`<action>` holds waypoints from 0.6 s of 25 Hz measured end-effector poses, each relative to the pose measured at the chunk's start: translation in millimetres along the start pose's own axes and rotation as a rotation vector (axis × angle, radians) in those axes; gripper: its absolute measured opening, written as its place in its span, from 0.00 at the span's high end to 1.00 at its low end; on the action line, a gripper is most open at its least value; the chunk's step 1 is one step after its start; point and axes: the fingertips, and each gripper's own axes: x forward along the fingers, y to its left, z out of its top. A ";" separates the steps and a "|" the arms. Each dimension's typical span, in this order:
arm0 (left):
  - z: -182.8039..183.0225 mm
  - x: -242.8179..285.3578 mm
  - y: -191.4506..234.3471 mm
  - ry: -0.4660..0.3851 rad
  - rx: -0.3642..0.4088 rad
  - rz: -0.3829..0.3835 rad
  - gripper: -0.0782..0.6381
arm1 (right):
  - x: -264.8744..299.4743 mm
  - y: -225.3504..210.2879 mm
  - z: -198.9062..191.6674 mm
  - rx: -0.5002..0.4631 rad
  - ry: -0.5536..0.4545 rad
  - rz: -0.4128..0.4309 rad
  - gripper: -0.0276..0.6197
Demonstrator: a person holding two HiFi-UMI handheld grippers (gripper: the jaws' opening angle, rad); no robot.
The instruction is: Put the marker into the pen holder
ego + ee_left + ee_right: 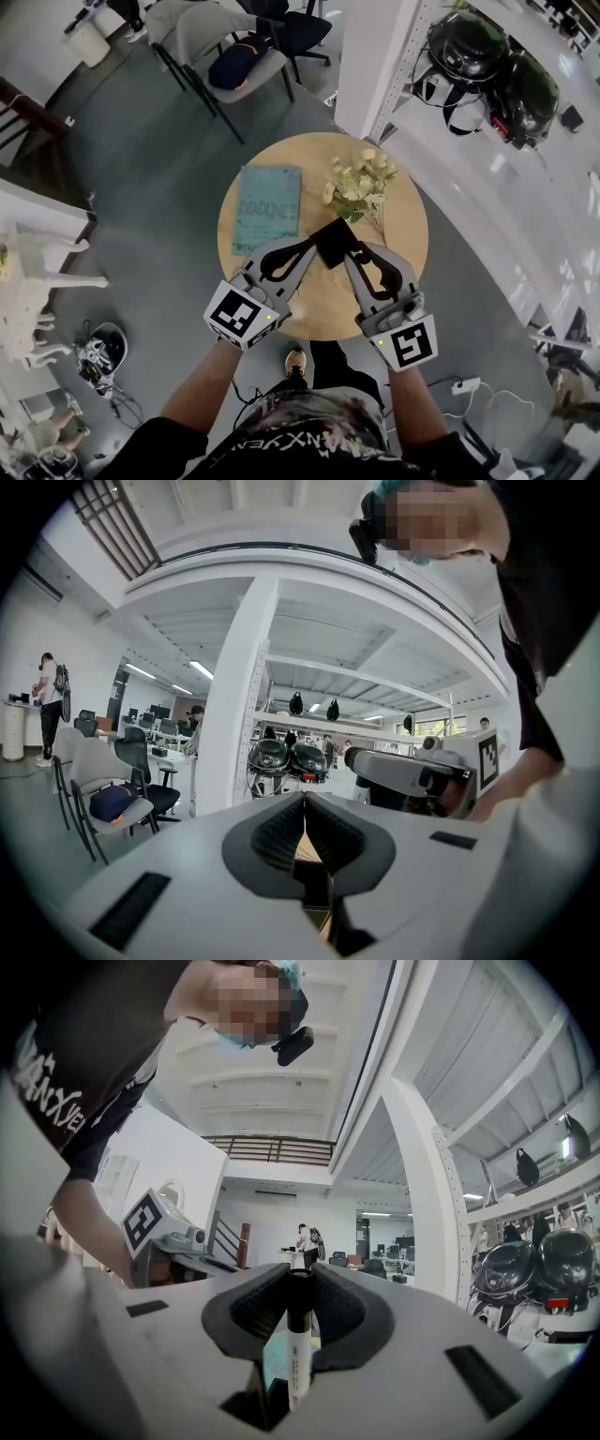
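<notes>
- The marker stands upright between the jaws of the right gripper. Its black cap is at the jaw tips and its white barrel runs down behind them.
- The right jaws are closed on the marker, with a ribbed pad against each side of it.
- In the head view the marker itself cannot be made out. The right jaws' tips sit at the right edge of the black pen holder.
- The pen holder stands on the round wooden tabletop, near its middle.
- The left gripper has its jaws together, the tips meeting in a thin line. Nothing shows pinched at the tips, and lower in the slit there is only wood colour and a dark shape.
- From above, the left jaws' tips are at the holder's left corner. Whether they touch it cannot be told.
- A teal book lies flat to the left of the holder.
- A bunch of pale flowers lies just beyond the holder.
</notes>
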 end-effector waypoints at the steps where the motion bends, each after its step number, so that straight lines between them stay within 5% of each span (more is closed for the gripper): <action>1: -2.6 1.7 1.0 0.004 0.000 0.001 0.86 | 1.0 -1.2 -3.6 -0.002 0.002 -0.003 0.85; 15: -24.9 16.2 12.2 0.033 -0.013 0.014 0.86 | 19.9 -6.1 -42.4 0.032 0.004 0.002 0.85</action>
